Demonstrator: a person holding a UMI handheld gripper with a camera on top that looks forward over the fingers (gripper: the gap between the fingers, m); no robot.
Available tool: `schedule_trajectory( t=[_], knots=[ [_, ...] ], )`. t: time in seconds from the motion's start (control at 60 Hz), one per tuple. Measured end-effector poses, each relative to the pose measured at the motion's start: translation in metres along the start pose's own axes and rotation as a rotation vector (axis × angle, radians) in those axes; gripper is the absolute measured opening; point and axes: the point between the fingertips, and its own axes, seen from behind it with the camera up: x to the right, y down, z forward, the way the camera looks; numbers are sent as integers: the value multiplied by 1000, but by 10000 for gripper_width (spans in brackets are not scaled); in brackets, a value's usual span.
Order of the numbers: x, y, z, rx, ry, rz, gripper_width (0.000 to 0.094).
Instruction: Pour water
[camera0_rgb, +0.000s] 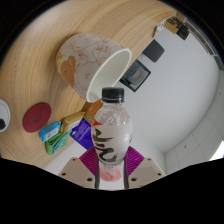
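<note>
You're over a light wooden tabletop (40, 60) that runs off to a curved edge on the far side, where it meets a pale grey floor (180, 100). Beyond that edge, dark chair or desk shapes (155, 48) stand on the floor, well apart from your work.

Your gripper (110, 165) has its purple pads (91, 160) pressed against both sides of a clear plastic bottle (110, 135) with a black cap (113, 96), so the fingers are pinched on the bottle and it sits between them. The bottle is tilted with its capped end leaning up to the rim of a cream mug (92, 60) with a speckled brown pattern; the mug lies tipped in this view, its open mouth facing toward the bottle, just ahead of the fingers. The cap is on.

To the side of the bottle, a cluster of small packets (62, 133) in green, blue and orange lies on the wood, near the fingers. Further out sits a flat dark red disc (38, 113), and a white object (4, 112) shows only partly past it. The wood between the mug and the table's curved edge is bare
</note>
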Motion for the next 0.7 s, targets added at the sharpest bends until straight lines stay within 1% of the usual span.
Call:
schedule_trajectory(
  t=[0.067,0.133,0.217,0.283,0.383,0.5,0.567,0.583,0.65,0.7],
  knots=[
    [-2,0,-1,-5,-28,30,323],
    [6,3,-5,-4,-24,74,320],
    [15,11,-13,3,-49,226,321],
    [20,17,-20,5,-88,444,321],
    [39,35,-35,31,-146,838,323],
    [56,53,-48,92,-211,1286,324],
    [55,65,-53,111,-260,1538,323],
    [56,60,-62,109,-264,1594,323],
    [46,60,-53,165,-339,1791,322],
    [31,56,-49,181,-386,1915,322]
  ],
)
